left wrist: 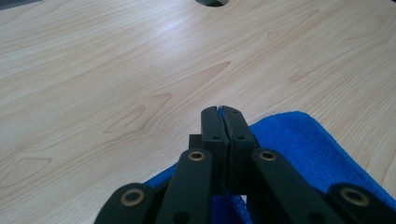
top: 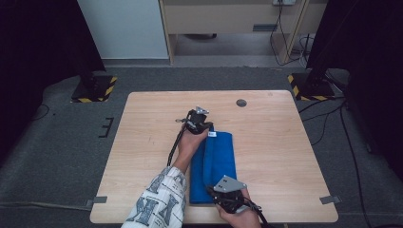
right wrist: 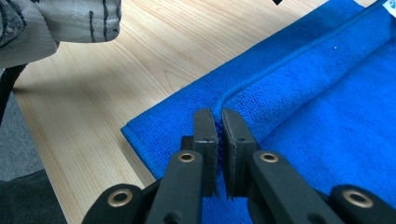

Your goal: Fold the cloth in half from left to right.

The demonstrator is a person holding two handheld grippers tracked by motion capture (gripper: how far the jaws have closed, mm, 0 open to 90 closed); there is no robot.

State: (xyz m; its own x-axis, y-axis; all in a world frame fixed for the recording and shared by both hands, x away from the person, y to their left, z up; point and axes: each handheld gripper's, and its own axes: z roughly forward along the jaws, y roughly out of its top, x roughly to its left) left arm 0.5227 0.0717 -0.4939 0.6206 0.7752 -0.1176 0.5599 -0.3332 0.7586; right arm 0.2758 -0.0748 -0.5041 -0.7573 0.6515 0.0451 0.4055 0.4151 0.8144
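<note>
Both claws, left [left wrist: 222, 109] and right [right wrist: 219, 114], are pinched tight, seemingly on the blue towel [top: 219, 159]

Blue towel [top: 219, 164]; pale wood-grain table [top: 275, 156]; black jaws.

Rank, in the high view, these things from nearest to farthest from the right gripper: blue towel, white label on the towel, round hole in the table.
1. Blue towel: pinched at its near edge by the right gripper.
2. White label: at the towel's far end.
3. Round hole: near the table's far edge.

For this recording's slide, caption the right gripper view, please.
Right gripper, jaws shut on a raised fold of the blue towel lying on the wooden table.
</note>
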